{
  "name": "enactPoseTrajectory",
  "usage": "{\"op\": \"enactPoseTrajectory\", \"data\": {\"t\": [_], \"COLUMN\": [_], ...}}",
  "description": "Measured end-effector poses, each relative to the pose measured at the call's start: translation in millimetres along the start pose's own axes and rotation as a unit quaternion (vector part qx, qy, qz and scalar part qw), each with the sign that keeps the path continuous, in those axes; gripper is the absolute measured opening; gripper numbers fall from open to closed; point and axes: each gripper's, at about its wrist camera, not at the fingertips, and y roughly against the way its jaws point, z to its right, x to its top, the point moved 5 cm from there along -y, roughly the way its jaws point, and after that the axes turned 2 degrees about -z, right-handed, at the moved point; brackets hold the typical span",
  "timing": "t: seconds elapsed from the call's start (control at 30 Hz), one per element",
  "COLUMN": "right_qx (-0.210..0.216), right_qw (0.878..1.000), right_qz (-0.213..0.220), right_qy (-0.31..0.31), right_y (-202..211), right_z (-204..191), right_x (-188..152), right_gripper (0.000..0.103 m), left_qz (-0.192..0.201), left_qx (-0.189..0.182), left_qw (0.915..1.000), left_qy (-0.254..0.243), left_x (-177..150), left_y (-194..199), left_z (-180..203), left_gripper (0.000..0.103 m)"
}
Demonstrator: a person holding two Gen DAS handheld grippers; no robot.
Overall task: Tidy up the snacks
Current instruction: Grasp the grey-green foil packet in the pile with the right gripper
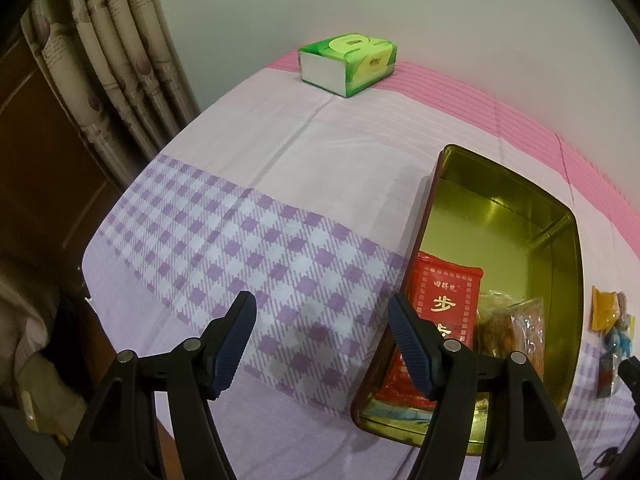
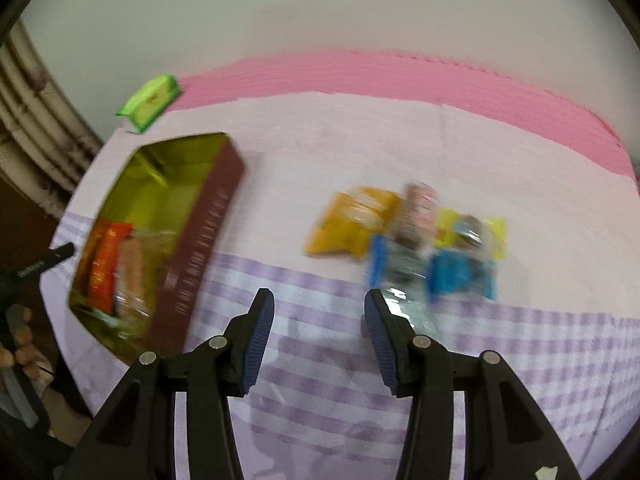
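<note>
A gold-lined tin box [image 1: 568, 248] [image 2: 224, 184] with dark red sides lies open on the cloth-covered table. Inside it are a red packet [image 1: 440, 300] and clear-wrapped snacks [image 1: 508, 324]. My left gripper [image 1: 322, 312] hovers open beside the tin's left wall, with nothing between its fingers. In the blurred right wrist view, a loose pile of snacks lies right of the tin: an orange-yellow pack [image 2: 352, 220], a yellow pack [image 2: 472, 228] and blue packs [image 2: 456, 276]. My right gripper [image 2: 320, 304] is open and empty, just short of that pile.
A green tissue box [image 1: 348, 62] [image 2: 150, 102] stands at the far edge by the wall. Curtains [image 1: 104, 64] hang past the table's left side. A person's hand [image 2: 20, 340] holds the left gripper's handle at the lower left of the right wrist view.
</note>
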Motion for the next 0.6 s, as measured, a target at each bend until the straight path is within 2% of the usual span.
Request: {"op": "enactPoseTrajectory", "data": {"t": [0.23,0.4,0.6], "right_qx": [-0.019,-0.034,-0.014], "right_qw": [1.000,0.999,1.000], "right_qz": [-0.020,-0.012,-0.014], "right_qy": [-0.001,0.021,0.015], "right_y": [-11.9,-15.7,-25.7], "right_z": [32.3,40.2,52.4], "right_x": [-17.0,-20.1,-19.7], "right_gripper": [0.046,0.052,0.052], "left_qz": [0.008,0.009,0.009], "left_qx": [0.004,0.013,0.018], "left_qw": [0.9999,0.9996,0.9995], "left_qy": [-0.012,-0.021,-0.026], "left_x": [-0.5,-7.6,-19.8], "left_y": [1.3,3.1,12.5], "left_z": [5.1,10.1,14.0], "left_gripper": [0.069,0.069,0.069]}}
